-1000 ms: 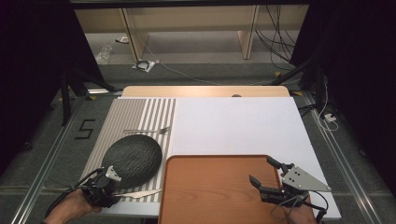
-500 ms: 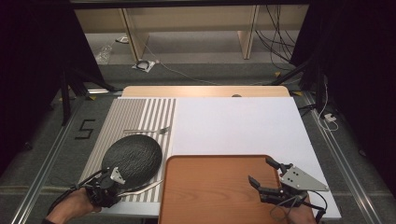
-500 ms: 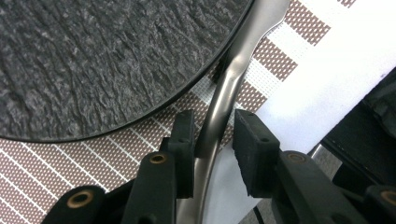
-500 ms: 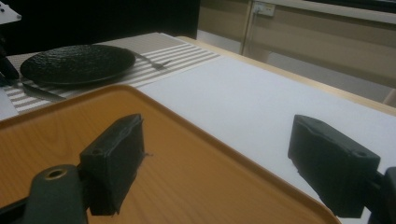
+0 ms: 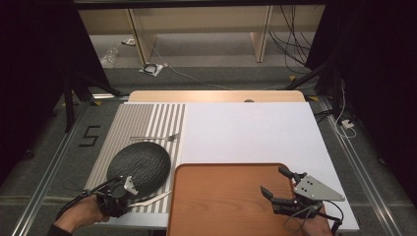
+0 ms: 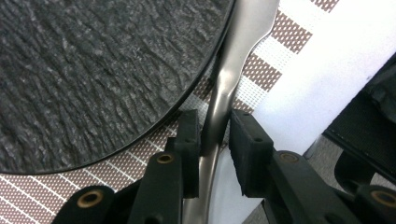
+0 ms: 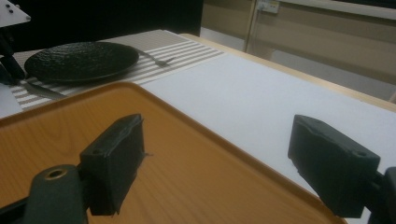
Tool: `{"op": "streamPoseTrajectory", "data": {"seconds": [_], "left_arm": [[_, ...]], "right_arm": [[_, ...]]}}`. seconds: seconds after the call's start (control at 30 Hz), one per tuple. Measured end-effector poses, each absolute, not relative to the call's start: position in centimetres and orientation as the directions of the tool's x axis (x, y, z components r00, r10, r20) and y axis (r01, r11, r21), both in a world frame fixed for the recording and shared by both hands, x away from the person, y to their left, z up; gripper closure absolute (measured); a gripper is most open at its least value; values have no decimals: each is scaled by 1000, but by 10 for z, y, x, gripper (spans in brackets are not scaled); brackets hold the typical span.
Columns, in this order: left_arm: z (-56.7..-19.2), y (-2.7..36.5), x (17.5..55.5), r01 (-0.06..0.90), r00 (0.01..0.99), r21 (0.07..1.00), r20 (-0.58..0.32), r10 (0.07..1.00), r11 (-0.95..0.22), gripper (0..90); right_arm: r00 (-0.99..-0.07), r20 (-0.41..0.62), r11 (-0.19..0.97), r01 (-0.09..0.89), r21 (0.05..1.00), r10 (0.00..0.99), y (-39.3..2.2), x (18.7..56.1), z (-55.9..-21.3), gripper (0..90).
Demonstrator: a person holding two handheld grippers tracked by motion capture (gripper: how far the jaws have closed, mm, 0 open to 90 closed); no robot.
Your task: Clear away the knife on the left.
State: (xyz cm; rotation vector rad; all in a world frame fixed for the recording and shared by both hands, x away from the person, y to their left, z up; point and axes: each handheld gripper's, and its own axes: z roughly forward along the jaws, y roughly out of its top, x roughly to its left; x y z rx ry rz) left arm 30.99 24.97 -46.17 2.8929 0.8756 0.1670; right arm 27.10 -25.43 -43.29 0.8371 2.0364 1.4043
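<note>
A silver knife (image 6: 233, 60) lies on the striped placemat (image 5: 147, 120) just right of a black textured plate (image 5: 139, 166). My left gripper (image 6: 215, 135) has just been closing its jaws, and both pads now press the knife's handle. From above, that gripper (image 5: 127, 187) sits at the plate's near edge, with the knife (image 5: 152, 198) pointing toward the tray. My right gripper (image 5: 274, 181) hovers open over the near right part of the orange wooden tray (image 5: 221, 196), nothing between its jaws. A fork (image 5: 155, 138) lies beyond the plate.
A white mat (image 5: 251, 132) covers the table to the right of the placemat and behind the tray. The tray's raised rim (image 7: 219, 140) runs just ahead of my right gripper (image 7: 219, 163). Cables and shelf legs stand on the floor beyond the table.
The left gripper has shifted slightly along the plate's near edge and its jaws have narrowed onto the knife handle. The right gripper has stayed in place, open.
</note>
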Motion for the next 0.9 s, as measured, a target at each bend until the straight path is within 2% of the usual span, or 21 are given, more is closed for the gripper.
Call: {"op": "streamPoseTrajectory", "data": {"seconds": [0.9], "left_arm": [[-461, 245, 309, 506, 855, 107, 73, 514, -856, 795]], "right_arm": [[-679, -75, 280, 196, 940, 730, -253, 271, -433, 195]]}}
